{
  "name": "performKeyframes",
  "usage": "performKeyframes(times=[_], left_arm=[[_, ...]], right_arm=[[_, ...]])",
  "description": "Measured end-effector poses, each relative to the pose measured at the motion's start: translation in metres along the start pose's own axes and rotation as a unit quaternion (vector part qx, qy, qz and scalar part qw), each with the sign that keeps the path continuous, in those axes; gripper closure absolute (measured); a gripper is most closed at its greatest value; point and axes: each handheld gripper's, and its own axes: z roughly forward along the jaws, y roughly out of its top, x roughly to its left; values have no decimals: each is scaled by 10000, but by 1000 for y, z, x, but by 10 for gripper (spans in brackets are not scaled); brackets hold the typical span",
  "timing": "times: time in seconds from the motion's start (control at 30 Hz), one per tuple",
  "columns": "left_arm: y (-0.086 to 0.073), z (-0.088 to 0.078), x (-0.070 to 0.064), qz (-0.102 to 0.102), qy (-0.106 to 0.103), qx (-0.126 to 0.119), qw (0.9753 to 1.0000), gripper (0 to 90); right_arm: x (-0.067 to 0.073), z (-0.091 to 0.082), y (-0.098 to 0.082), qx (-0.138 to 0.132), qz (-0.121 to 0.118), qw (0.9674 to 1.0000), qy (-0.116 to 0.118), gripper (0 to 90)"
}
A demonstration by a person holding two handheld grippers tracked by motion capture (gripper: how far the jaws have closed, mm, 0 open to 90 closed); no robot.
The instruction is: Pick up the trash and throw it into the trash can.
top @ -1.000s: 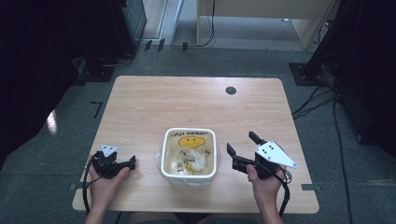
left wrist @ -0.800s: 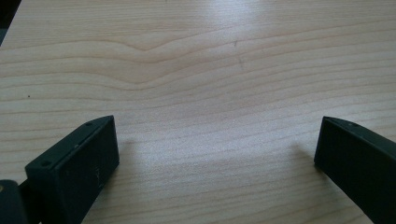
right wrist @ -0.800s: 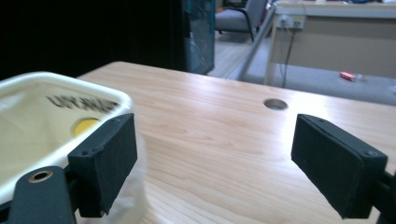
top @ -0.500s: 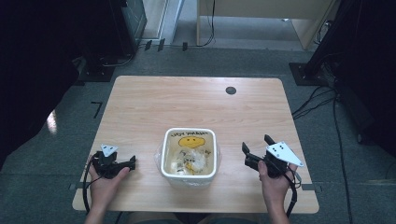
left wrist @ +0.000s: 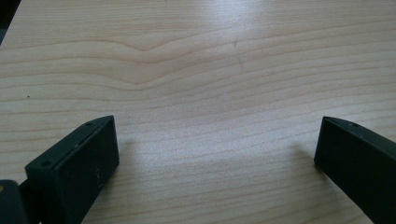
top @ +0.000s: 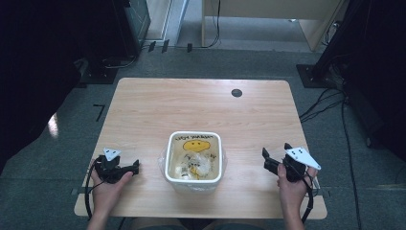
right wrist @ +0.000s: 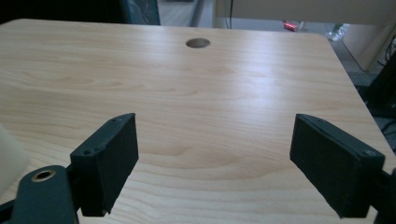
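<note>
A white square tub (top: 194, 155) with a yellow smiley face print sits near the table's front edge, lined with a clear plastic bag and holding crumpled wrappers (top: 196, 167). My left gripper (top: 136, 166) rests on the table to the tub's left, jaws pointing at it. In the left gripper view the left gripper (left wrist: 217, 135) is open over bare wood. My right gripper (top: 276, 150) is right of the tub, apart from it, pointing up the table. It is open with nothing between its jaws (right wrist: 215, 135). A pale edge of the tub (right wrist: 7, 154) shows at the far left.
The wooden table (top: 201, 110) has a round dark cable hole (top: 236, 92) at the back, also seen ahead of the right gripper as the cable hole (right wrist: 197, 43). Cables and dark equipment stand on the grey floor (top: 335, 96) around the table.
The right gripper has moved right, away from the tub, and turned to point up the table. The left gripper and the tub have stayed put.
</note>
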Motion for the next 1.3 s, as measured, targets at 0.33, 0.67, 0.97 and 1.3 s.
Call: performKeyframes(times=[0.33, 0.67, 0.97, 1.3], left_arm=[[0, 0, 0, -1, 0, -1, 10000, 0], [0, 0, 0, -1, 0, -1, 10000, 0], [0, 0, 0, 0, 0, -1, 10000, 0], [0, 0, 0, 2, -1, -3, 10000, 0]], right_arm=[[-35, 3, -19, 367, 171, 9982, -446, 156], [-59, 3, -35, 705, 363, 9948, -639, 158], [-68, 1, -47, 1151, 436, 9897, -735, 162], [-70, 3, -50, 1590, 346, 9820, -959, 155]])
